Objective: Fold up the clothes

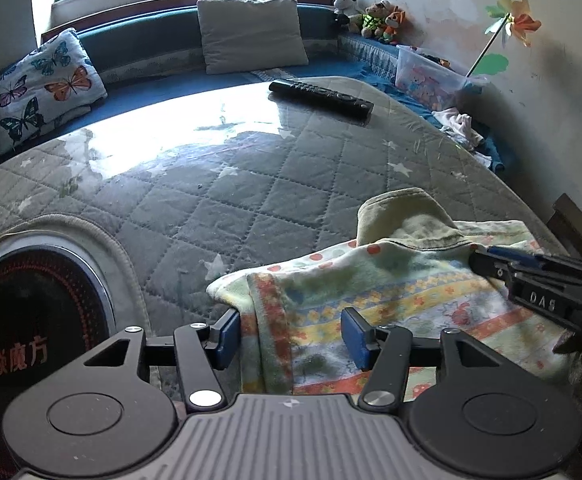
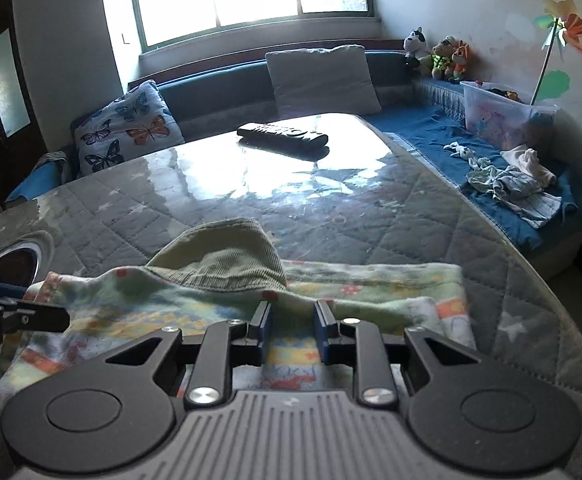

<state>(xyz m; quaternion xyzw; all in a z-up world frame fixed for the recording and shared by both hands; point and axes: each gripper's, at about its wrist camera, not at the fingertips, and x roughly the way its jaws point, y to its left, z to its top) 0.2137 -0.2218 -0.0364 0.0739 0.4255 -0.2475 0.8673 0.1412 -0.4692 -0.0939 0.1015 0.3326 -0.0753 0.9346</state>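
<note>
A: Fleece garment [image 1: 391,292] was laid on the table's [image 1: 251,184] near edge, olive hood up.
B: Left gripper [image 1: 291,338] was spread over its hem; right gripper [image 2: 293,330] parted, nothing grasped, presumably for pinching.

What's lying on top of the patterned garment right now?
An olive corduroy piece lies on the patterned garment, its far end spilling onto the quilted cover. Whether it is attached to or separate from the garment cannot be seen; the overlap covers that.

A home living room: cushioned window bench [image 2: 219,80], plush toys [image 2: 439,56], remote [image 2: 283,134].
</note>
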